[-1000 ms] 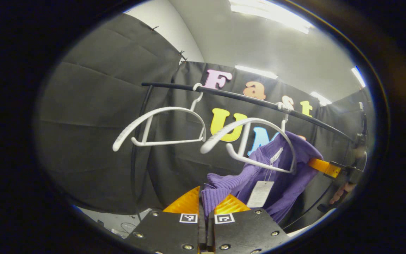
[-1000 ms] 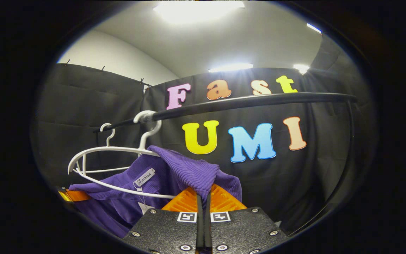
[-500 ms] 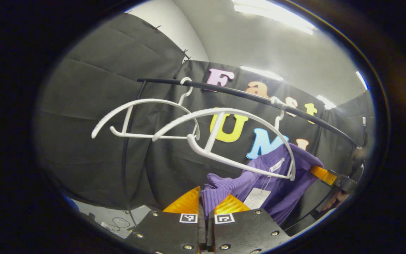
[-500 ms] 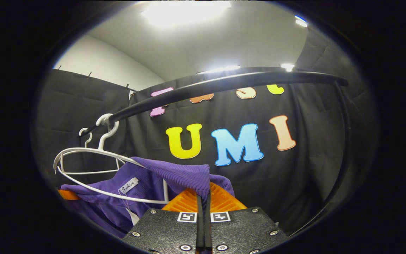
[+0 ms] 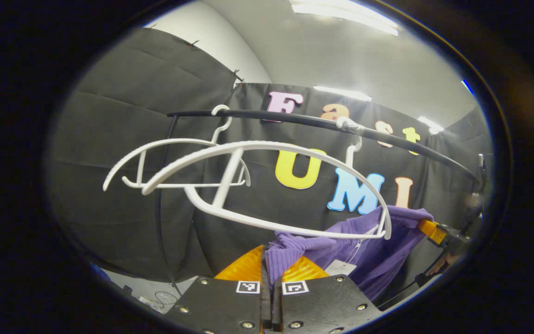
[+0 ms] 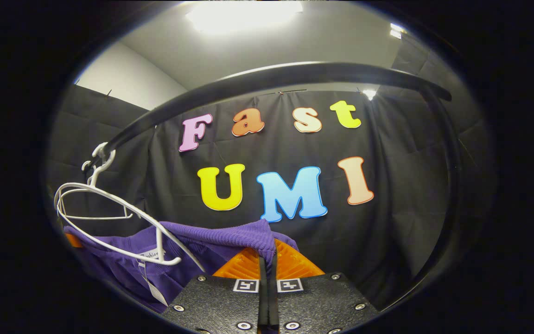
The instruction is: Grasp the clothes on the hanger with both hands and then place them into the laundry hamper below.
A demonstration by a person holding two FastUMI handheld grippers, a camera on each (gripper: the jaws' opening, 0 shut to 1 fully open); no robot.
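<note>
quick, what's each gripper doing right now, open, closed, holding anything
Left gripper: jaws closed, pinching a fold of the purple sweater.
Right gripper: jaws closed, pinching the sweater's other side.

Two white hangers (image 5: 230, 185), one purple garment (image 5: 364, 241), one rail (image 5: 295, 120).
</note>
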